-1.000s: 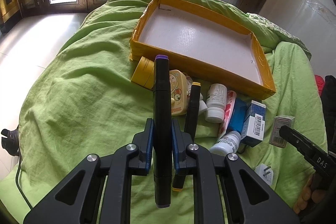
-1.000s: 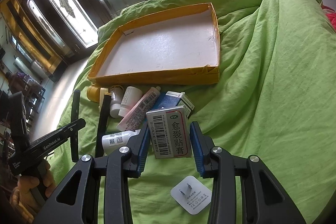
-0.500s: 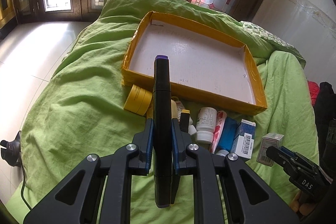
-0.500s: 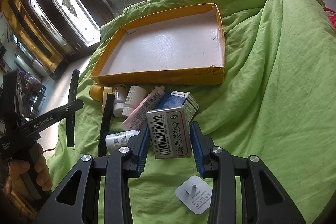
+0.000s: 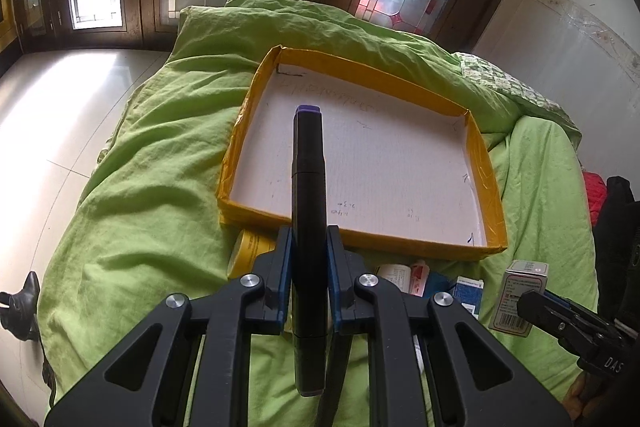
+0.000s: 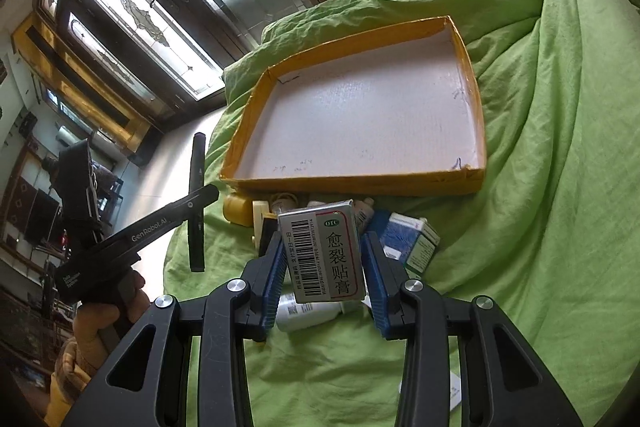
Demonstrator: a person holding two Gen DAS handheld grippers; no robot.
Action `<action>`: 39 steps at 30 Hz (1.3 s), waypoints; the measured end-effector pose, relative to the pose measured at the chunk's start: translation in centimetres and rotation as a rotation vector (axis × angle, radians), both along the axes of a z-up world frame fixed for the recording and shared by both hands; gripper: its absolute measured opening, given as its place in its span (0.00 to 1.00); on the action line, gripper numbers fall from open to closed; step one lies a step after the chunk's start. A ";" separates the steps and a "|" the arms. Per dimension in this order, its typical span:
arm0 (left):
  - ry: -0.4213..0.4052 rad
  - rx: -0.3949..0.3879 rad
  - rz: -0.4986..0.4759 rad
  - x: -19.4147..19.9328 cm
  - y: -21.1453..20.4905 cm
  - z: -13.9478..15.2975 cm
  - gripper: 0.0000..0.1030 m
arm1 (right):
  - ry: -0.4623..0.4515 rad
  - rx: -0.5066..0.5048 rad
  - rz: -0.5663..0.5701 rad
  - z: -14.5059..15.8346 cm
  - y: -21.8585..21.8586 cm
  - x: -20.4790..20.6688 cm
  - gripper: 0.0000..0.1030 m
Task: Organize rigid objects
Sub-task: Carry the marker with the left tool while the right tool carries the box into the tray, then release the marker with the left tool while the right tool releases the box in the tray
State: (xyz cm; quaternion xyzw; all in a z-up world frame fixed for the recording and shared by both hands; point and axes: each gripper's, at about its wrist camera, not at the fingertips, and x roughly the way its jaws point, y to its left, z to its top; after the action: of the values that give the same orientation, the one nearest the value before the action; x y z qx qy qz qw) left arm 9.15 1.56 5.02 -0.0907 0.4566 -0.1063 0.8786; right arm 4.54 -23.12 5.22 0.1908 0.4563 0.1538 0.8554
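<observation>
Left gripper [image 5: 308, 259]: clamped on a black marker [image 5: 308, 195], held lengthwise, purple cap toward 12 o'clock over the tray.
Right gripper [image 6: 322, 263]: clamped on a grey medicine box [image 6: 324, 255], barcode face up.
Yellow tray [image 6: 352, 183]: on green bedding [image 6: 560, 147], at 12 o'clock of both grippers.
Remaining items: bottles and boxes [image 6: 408, 239] beside the tray's near wall.

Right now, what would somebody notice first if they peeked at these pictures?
Probably the big yellow box lying on the green blanket, bare white inside. Then the two grippers in front of it: the left gripper is clamped on a black marker, and the right gripper is clamped on a small medicine carton.
</observation>
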 end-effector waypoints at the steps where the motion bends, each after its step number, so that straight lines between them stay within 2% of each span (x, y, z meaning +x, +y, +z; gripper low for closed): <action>1: 0.001 -0.005 -0.005 0.5 0.0 0.1 0.13 | -0.006 0.000 0.002 0.2 0.3 0.5 0.33; 7: 0.018 -0.023 -0.020 3.9 -0.2 0.4 0.13 | -0.014 0.006 0.002 0.5 1.9 4.1 0.33; 14: 0.028 -0.009 -0.039 7.3 -0.9 0.3 0.13 | -0.028 -0.014 -0.007 0.4 3.3 7.5 0.33; 22: 0.054 0.035 -0.066 10.7 -1.8 -1.5 0.13 | -0.007 -0.064 -0.011 -1.5 3.9 9.5 0.33; 31: 0.100 0.083 -0.079 12.0 -1.4 -4.8 0.13 | 0.003 -0.139 0.017 -3.3 6.0 12.1 0.33; 39: 0.098 0.116 -0.099 12.7 -1.5 -6.1 0.13 | 0.019 -0.181 0.047 -5.0 7.5 12.7 0.33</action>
State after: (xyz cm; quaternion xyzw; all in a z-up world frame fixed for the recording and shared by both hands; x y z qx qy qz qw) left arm 21.85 0.07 -1.05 -0.0219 0.5086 -0.1185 0.8525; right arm 17.24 -15.66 0.19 0.1035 0.4809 0.1303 0.8608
